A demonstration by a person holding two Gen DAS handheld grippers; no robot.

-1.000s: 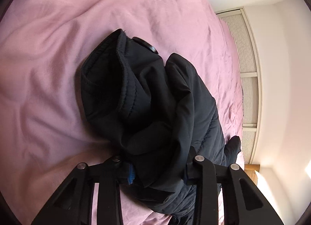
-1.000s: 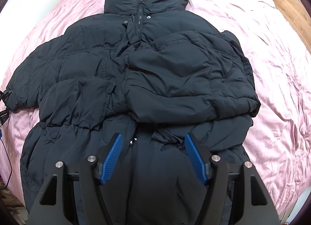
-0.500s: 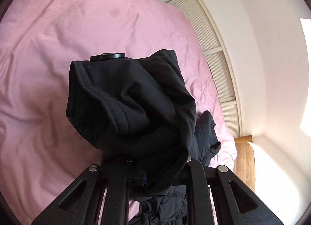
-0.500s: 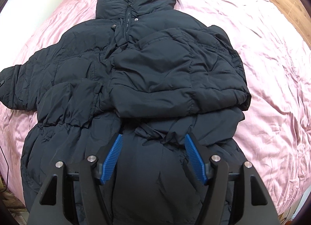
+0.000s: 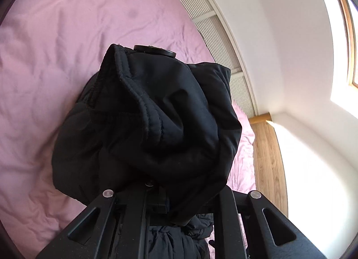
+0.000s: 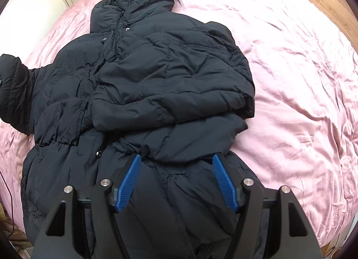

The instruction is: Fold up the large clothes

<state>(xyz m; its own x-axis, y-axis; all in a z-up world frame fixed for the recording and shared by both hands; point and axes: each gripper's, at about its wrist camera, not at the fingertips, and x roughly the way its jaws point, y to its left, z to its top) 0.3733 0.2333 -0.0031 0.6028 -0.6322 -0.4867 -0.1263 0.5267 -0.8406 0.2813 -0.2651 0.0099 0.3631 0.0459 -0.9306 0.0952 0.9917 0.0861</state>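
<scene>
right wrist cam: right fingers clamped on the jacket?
No. The right gripper hangs open above the black jacket, with its blue fingers spread apart and gripping nothing.

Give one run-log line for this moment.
left gripper: shut on sleeve cuff, lifted | right gripper: open over jacket | bed

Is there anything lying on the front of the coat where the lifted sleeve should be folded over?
Only the coat's other sleeve, already folded across the chest. No separate object lies there.
</scene>
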